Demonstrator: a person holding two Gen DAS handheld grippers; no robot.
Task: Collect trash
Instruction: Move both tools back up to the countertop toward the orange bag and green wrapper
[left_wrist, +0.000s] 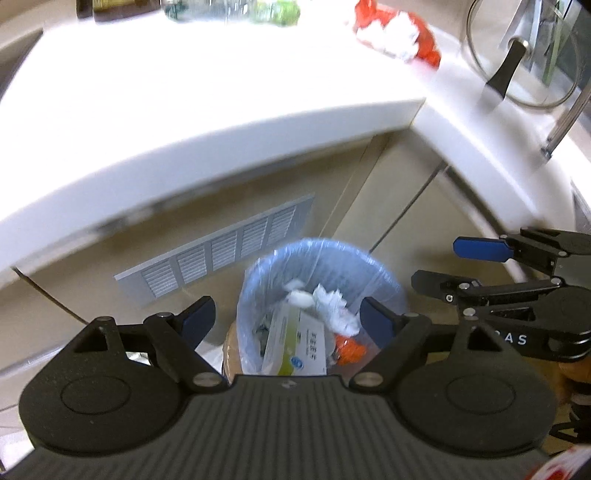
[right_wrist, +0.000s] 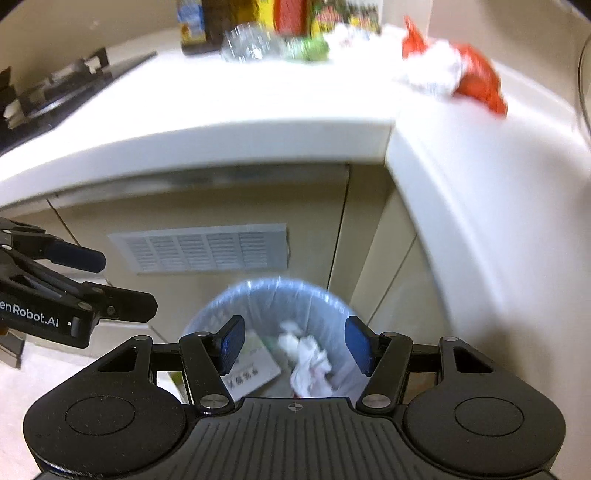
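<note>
A bin with a blue liner (left_wrist: 325, 258) (right_wrist: 266, 295) stands on the floor in front of the cabinet. It holds crumpled white tissues (left_wrist: 332, 302) (right_wrist: 308, 360), a white and green carton (left_wrist: 295, 343) (right_wrist: 255, 369) and an orange scrap (left_wrist: 349, 349). My left gripper (left_wrist: 288, 318) (right_wrist: 125, 282) hovers open over the bin with nothing between its fingers. My right gripper (right_wrist: 295, 343) (left_wrist: 437, 262) is beside it, also open and empty. On the white counter above lie a red wrapper with white tissue (left_wrist: 399, 33) (right_wrist: 454, 74) and a crushed clear bottle (left_wrist: 229, 9) (right_wrist: 258, 44).
The white counter (left_wrist: 184, 92) (right_wrist: 240, 103) turns a corner above the bin. A vent grille (left_wrist: 221, 254) (right_wrist: 199, 251) sits in the cabinet front. A glass pot lid (left_wrist: 524, 55) stands at the right. A stove (right_wrist: 48, 99) is at the left, with bottles and packets (right_wrist: 295, 14) at the back.
</note>
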